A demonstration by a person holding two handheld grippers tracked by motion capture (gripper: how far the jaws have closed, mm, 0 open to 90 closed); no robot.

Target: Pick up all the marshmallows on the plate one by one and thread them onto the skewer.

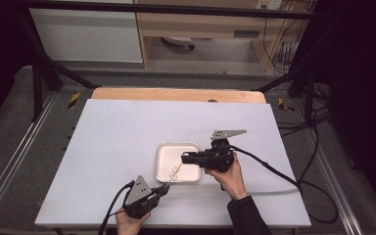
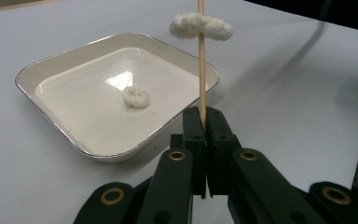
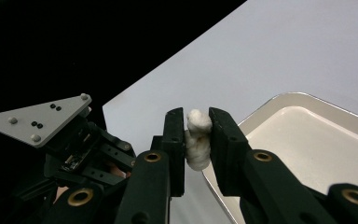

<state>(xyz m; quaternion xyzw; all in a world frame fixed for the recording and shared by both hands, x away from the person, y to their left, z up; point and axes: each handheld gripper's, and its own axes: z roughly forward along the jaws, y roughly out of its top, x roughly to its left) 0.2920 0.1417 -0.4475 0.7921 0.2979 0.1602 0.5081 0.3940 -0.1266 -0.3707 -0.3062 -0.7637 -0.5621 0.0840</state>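
Table (image 1: 127,147) white, tray (image 1: 162,166) central, left fingers (image 2: 205,122) clamping skewer (image 2: 201,70), right fingers (image 3: 196,135) pinching puff (image 3: 198,140).

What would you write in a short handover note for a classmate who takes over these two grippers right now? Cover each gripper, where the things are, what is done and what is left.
Left gripper: shut on the wooden stick, which rises straight up from its jaws.
Right gripper: shut on the white puffy piece that sits high on the stick, above the near edge of the tray.
Tray: on the white table, with one more piece lying in its middle.
Done: one piece is threaded on the stick.
Left: probably slide that piece into place, then pick up the loose one and thread it too.
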